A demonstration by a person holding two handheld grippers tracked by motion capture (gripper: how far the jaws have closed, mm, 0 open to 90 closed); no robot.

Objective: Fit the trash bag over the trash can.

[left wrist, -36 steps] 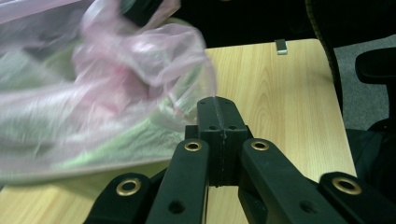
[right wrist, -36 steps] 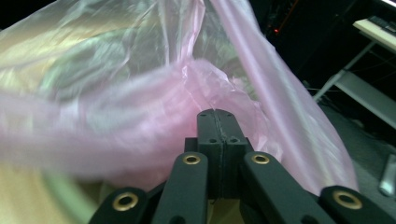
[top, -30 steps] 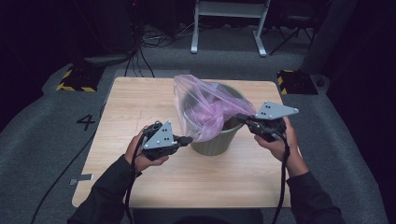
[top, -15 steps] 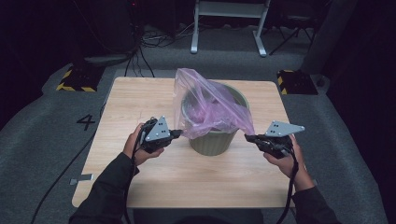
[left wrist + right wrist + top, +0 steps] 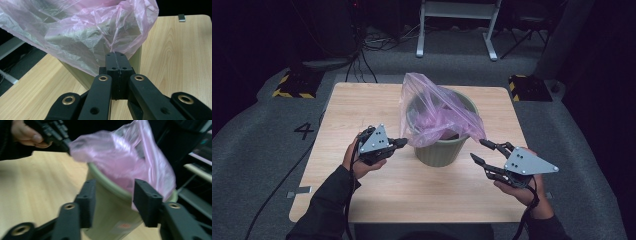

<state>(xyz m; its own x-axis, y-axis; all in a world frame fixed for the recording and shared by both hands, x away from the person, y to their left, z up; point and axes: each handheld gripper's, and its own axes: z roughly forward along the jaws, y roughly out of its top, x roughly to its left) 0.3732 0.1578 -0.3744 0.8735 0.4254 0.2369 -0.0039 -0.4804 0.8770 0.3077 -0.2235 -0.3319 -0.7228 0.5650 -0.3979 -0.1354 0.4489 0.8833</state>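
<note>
Wooden table [image 5: 362, 110], green bin [image 5: 439, 150], pink bag [image 5: 437, 112] draped inside. Left gripper [image 5: 401, 143] pinching bag edge; right gripper [image 5: 484, 152] just opened, spread, empty, beside bin.

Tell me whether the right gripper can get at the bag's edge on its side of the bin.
Probably yes: the right gripper has just been opening, nothing between its jaws, and bare table lies between it and the pink bag draped over the green bin.

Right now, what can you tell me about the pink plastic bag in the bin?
The thin, translucent pink plastic bag is crinkled and sits partly inside the round pale green waste bin on the wooden table. Its mouth billows above the rim, not yet folded over it. The left gripper pinches the bag's edge with shut fingers, pulling it outward. The right gripper, which has just been opening, has nothing between its fingers.
</note>
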